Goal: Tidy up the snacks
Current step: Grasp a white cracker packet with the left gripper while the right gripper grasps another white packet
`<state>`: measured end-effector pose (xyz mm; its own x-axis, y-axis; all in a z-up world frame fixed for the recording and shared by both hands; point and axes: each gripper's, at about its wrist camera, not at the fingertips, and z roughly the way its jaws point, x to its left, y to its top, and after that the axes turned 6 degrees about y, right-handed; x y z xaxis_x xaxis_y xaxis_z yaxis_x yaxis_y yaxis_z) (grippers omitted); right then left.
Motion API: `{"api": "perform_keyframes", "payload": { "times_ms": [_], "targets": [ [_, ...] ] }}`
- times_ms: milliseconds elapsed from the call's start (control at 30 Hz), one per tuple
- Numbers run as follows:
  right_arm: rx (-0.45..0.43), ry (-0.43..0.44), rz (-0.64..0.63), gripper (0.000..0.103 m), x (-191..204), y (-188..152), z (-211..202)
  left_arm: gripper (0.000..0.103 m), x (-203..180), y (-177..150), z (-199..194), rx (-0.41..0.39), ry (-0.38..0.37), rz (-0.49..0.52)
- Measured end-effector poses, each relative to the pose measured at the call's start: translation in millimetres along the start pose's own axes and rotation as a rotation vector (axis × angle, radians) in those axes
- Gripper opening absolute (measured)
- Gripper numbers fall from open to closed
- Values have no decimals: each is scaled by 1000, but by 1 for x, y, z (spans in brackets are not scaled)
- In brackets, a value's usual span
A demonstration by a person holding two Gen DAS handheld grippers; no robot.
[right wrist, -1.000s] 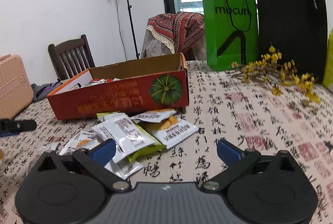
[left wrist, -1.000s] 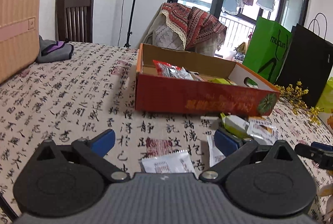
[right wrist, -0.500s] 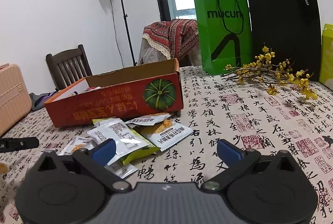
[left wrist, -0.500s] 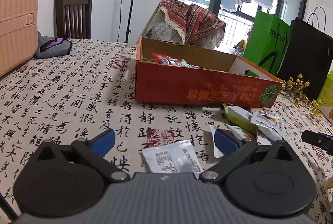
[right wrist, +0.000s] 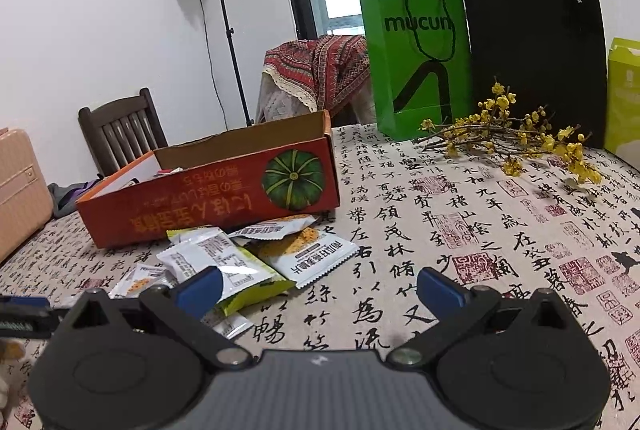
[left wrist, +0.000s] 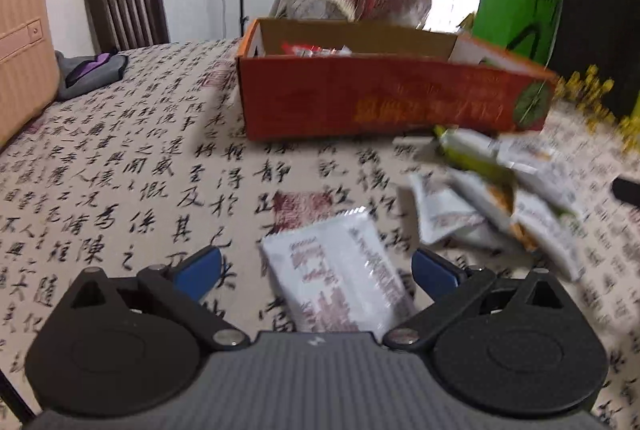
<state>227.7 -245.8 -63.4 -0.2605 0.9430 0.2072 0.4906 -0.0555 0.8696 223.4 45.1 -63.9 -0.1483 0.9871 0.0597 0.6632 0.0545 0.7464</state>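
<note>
Between the spread fingers of the left gripper (left wrist: 316, 266) a white snack packet (left wrist: 340, 270) is seen lying flat on the calligraphy tablecloth (left wrist: 120, 170) — untouched. More packets (right wrist: 240, 254) are heaped before the orange pumpkin box (right wrist: 224, 198); the right gripper (right wrist: 320, 286) is held wide apart — empty.

White snack packets (right wrist: 224, 262) strewn beside orange cardboard box (right wrist: 208, 202), some inside

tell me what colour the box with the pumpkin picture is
Orange-red box, brown cardboard inside; clearest in the right wrist view.
</note>
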Motion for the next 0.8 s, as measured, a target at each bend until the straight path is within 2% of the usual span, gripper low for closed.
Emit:
{"api": "perform_keyframes", "payload": {
  "times_ms": [133,433,633,667,700,800],
  "targets": [
    [2,4,3,103,0,0,0,103,-6,-3,-5,33,20,25],
    [-3,8,11,103,-1,0,-2,103,-9,-2,-8,68,41,-3],
    [-2,10,13,103,-1,0,-1,100,-10,-3,-10,63,44,-9],
    [-2,10,14,103,-1,-1,-1,91,-10,-4,-12,51,43,-11],
    [-2,11,15,103,-1,0,-1,77,-10,-5,-15,41,42,-10],
    [-1,14,14,103,-1,0,-2,56,-8,-4,-21,24,15,-24]
  ]
}}
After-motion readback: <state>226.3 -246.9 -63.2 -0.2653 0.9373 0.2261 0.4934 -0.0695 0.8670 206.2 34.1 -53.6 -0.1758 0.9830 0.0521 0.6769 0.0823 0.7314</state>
